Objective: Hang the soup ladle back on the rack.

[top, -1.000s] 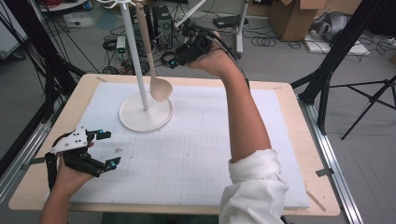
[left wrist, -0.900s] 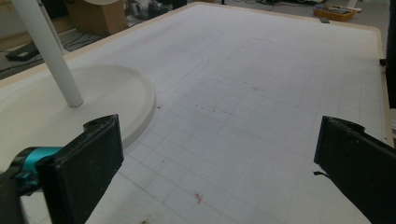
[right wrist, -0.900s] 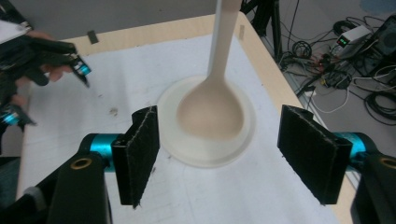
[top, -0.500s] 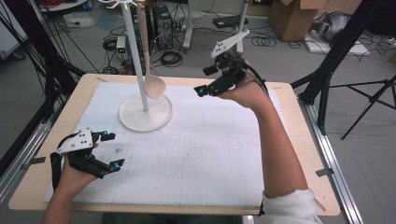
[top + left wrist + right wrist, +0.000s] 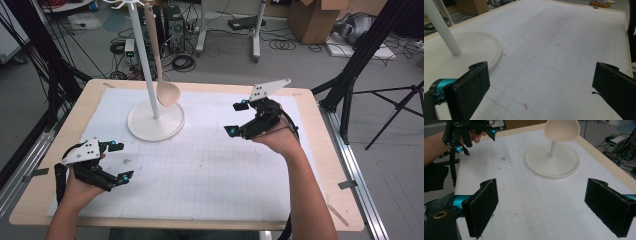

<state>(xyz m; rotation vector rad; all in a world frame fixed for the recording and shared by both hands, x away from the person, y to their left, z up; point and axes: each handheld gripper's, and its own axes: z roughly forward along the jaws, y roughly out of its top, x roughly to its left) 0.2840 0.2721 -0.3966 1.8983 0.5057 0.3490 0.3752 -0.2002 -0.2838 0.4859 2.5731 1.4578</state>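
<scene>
A wooden spoon (image 5: 161, 75) is seen hanging bowl-down on the white stand (image 5: 155, 122), at about eleven o'clock on the gridded mat (image 5: 210, 165). The right gripper (image 5: 238, 118) is held above the mat at about two o'clock, well apart from the spoon, its jaws spread wide with nothing between them. The left gripper (image 5: 121, 161) is held low at about eight o'clock, jaws likewise spread apart and empty.
</scene>
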